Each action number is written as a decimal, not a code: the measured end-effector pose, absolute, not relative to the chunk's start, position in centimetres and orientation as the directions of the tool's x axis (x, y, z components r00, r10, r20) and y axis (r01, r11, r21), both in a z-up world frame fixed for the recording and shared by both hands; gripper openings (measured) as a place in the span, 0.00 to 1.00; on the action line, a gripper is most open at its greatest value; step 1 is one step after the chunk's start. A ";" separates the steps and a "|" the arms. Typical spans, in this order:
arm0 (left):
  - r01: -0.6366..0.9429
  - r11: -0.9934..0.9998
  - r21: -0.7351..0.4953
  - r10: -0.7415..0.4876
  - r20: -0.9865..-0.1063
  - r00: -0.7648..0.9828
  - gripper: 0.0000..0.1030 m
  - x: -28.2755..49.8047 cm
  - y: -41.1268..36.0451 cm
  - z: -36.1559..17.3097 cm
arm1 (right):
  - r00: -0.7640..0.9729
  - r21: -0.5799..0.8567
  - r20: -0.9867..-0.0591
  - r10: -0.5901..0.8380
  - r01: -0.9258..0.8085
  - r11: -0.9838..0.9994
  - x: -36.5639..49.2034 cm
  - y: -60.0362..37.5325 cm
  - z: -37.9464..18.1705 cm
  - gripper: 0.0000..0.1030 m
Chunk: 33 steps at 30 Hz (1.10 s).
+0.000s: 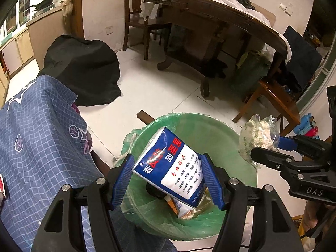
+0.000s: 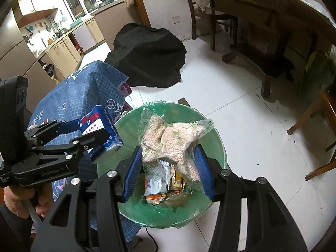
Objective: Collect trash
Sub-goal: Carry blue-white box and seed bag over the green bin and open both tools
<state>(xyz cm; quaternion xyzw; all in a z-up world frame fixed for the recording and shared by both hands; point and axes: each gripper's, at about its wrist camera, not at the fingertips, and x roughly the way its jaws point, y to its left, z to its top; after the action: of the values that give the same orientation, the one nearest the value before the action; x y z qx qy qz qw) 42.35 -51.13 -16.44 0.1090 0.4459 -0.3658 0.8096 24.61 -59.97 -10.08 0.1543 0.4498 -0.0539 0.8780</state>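
Note:
A green bin lined with a green bag stands on the floor; it also shows in the right wrist view, with several wrappers inside. My left gripper is shut on a blue and white tissue pack and holds it over the bin; the pack shows from the side in the right wrist view. My right gripper is shut on a clear bag of pale grains above the bin. That bag shows at the bin's right rim in the left wrist view.
A blue checked cloth covers furniture left of the bin. A black cover lies on the white floor behind. A dark wooden table and chairs stand at the back right. Kitchen cabinets line the far left.

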 end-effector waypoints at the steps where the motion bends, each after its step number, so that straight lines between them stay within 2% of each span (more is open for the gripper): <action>1: 0.690 0.708 -0.150 -0.495 -0.802 0.334 0.64 42.3 -51.2 -16.4 | 0.590 0.223 -0.806 0.044 0.233 0.946 24.6 -60.0 -10.1 0.48; 12: 0.674 0.726 -0.136 -0.467 -0.817 0.338 0.68 42.5 -51.3 -16.5 | 0.596 0.230 -0.802 0.040 0.246 0.942 24.6 -60.3 -10.2 0.50; 16: 0.664 0.736 -0.135 -0.460 -0.819 0.343 0.70 42.8 -51.1 -16.6 | 0.608 0.241 -0.793 0.038 0.257 0.936 24.4 -60.9 -10.2 0.59; 33: 0.660 0.741 -0.125 -0.456 -0.814 0.359 0.72 42.4 -50.4 -16.4 | 0.619 0.248 -0.785 0.034 0.264 0.932 23.7 -60.4 -10.3 0.59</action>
<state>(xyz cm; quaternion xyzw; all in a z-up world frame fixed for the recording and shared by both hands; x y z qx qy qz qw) 42.35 -50.41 -16.41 0.1127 0.4514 -0.3419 0.8165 23.73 -60.44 -10.33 0.1720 0.4317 -0.0651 0.8831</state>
